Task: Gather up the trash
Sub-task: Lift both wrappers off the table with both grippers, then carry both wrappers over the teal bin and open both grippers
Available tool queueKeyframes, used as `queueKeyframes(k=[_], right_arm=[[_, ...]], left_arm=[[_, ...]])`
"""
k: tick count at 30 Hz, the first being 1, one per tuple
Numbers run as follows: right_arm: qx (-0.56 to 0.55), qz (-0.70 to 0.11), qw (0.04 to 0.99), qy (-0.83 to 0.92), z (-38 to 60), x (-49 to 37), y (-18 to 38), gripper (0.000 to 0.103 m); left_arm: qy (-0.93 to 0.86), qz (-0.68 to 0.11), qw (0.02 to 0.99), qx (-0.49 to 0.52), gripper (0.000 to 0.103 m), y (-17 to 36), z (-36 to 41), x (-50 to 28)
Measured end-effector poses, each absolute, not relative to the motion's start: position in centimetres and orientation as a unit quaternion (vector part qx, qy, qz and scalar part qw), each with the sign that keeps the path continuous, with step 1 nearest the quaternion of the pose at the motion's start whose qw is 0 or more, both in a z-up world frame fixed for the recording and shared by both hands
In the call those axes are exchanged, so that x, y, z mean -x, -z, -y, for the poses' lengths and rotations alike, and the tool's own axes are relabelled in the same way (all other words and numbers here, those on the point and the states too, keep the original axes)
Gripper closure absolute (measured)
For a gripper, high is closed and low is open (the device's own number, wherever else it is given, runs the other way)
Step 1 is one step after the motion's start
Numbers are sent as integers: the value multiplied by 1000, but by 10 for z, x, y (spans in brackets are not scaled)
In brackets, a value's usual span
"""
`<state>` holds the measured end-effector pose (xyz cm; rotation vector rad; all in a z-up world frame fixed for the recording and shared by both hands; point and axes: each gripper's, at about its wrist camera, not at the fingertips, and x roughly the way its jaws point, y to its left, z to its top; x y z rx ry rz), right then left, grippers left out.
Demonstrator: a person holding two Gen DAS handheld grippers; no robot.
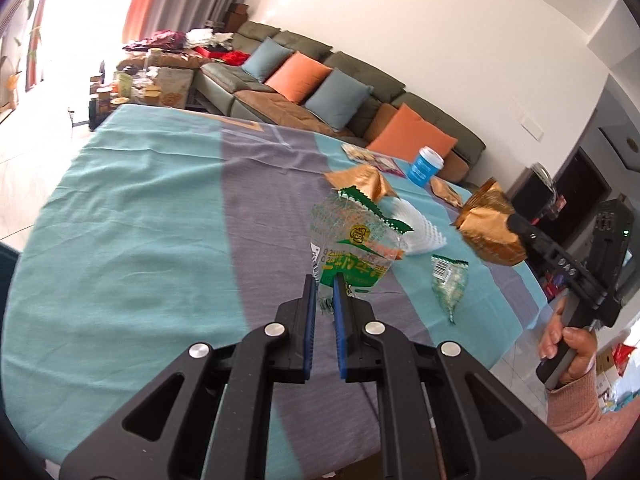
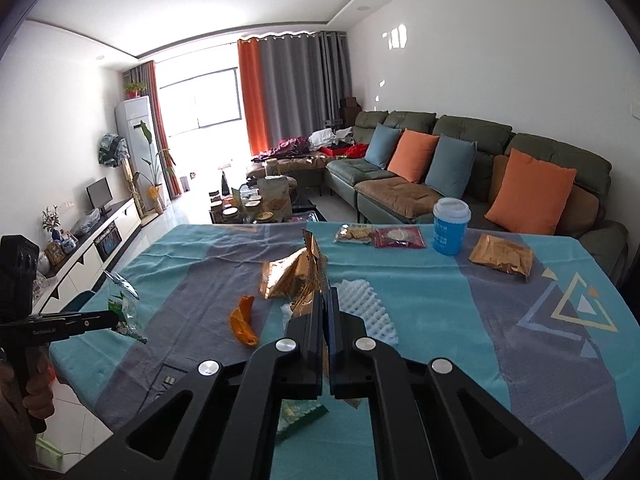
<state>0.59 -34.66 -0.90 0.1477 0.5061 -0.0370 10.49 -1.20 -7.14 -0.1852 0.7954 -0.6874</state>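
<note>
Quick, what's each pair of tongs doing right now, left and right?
Left tongs: shut on the clear green-printed wrapper.
Right tongs: shut on the gold foil wrapper.

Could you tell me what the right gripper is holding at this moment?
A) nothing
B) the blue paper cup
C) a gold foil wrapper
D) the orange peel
C: the right gripper is shut on a gold foil wrapper, lifted above the table, while the blue cup and orange peel sit untouched.

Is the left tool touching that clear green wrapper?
Touching. The left wrist view shows the left tool closed on the clear green wrapper's lower edge, lifted off the tablecloth.
</note>
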Motion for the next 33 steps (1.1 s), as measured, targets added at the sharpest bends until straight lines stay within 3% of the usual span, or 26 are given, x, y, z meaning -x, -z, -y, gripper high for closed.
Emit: queueKeyframes(k=[33], right_arm=[[-56, -279, 887, -364, 80, -126, 3, 102]], left_arm=[[76, -346, 919, 173, 94, 68, -223, -74]])
